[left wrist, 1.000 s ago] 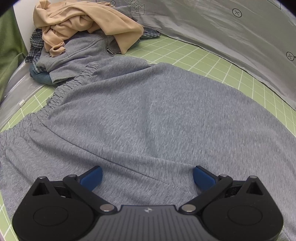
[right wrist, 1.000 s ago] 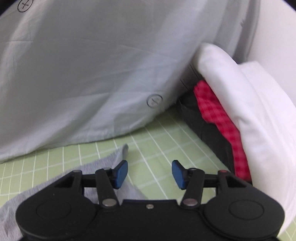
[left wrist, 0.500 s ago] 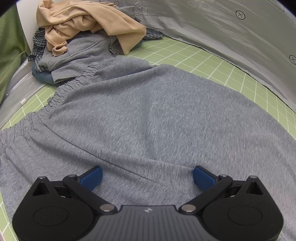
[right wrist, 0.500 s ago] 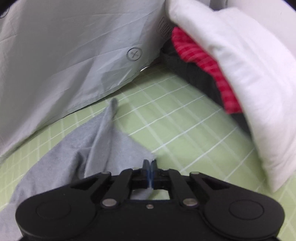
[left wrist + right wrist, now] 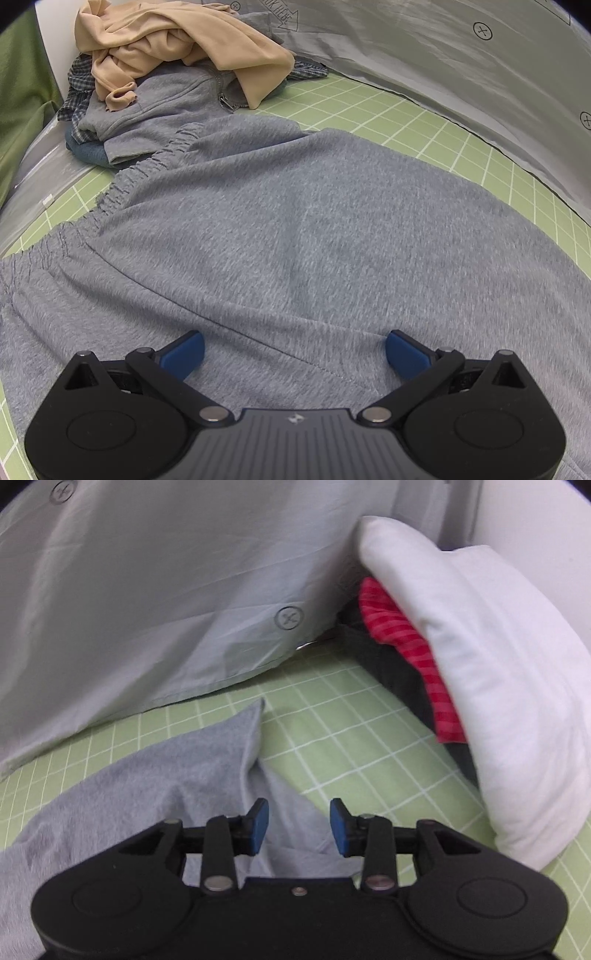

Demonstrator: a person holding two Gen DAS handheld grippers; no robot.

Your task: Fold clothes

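Grey sweat shorts (image 5: pixel 295 229) with an elastic waistband (image 5: pixel 147 170) lie spread on the green grid mat (image 5: pixel 424 125). My left gripper (image 5: pixel 294 352) is wide open just above the grey fabric, holding nothing. In the right wrist view the leg end of the shorts (image 5: pixel 207 760) lies rumpled on the mat (image 5: pixel 351 738), with a raised fold. My right gripper (image 5: pixel 298 825) is open over the hem corner, its blue pads apart and holding nothing.
A pile of clothes sits at the mat's far left: a tan garment (image 5: pixel 177 40), a grey zip hoodie (image 5: pixel 166 107), plaid cloth. A grey sheet (image 5: pixel 461 55) hangs along the back. At the right stands a stack of white (image 5: pixel 480 686), red striped (image 5: pixel 413 653) and black cloth.
My right gripper shut on the shorts' hem half a second ago, shifted it, and has now opened again, leaving the hem rumpled. The left gripper stayed open and almost still.
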